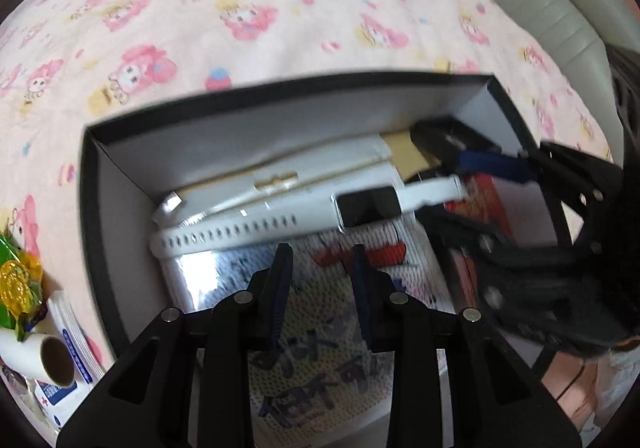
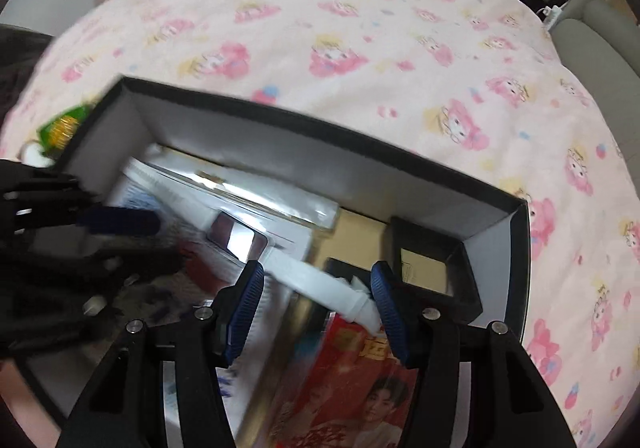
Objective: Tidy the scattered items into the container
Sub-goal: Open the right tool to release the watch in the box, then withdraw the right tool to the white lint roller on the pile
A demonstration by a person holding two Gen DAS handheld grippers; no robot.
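I am hovering both tongs over box (image 1: 104,215) on bed (image 1: 280,7). Left tongs (image 1: 320,280) standing apart, empty. Right tongs (image 2: 318,312) apart, watch strap end lying between pads, not clamped. Watch (image 1: 368,203) lying inside box atop packets. Risk I am judging: right pad snagging strap, dragging watch out. Candy bag (image 1: 16,284), roll (image 1: 44,356) sitting outside.

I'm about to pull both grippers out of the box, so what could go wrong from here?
1. The white watch lies across the box, its strap end between the open right gripper fingers; withdrawing could snag it and drag it out.
2. Both grippers crowd the box; the left gripper and right could collide.
3. The gold coin packet, paper roll and wipes packet remain outside on the bedsheet; bumping the box might scatter them.
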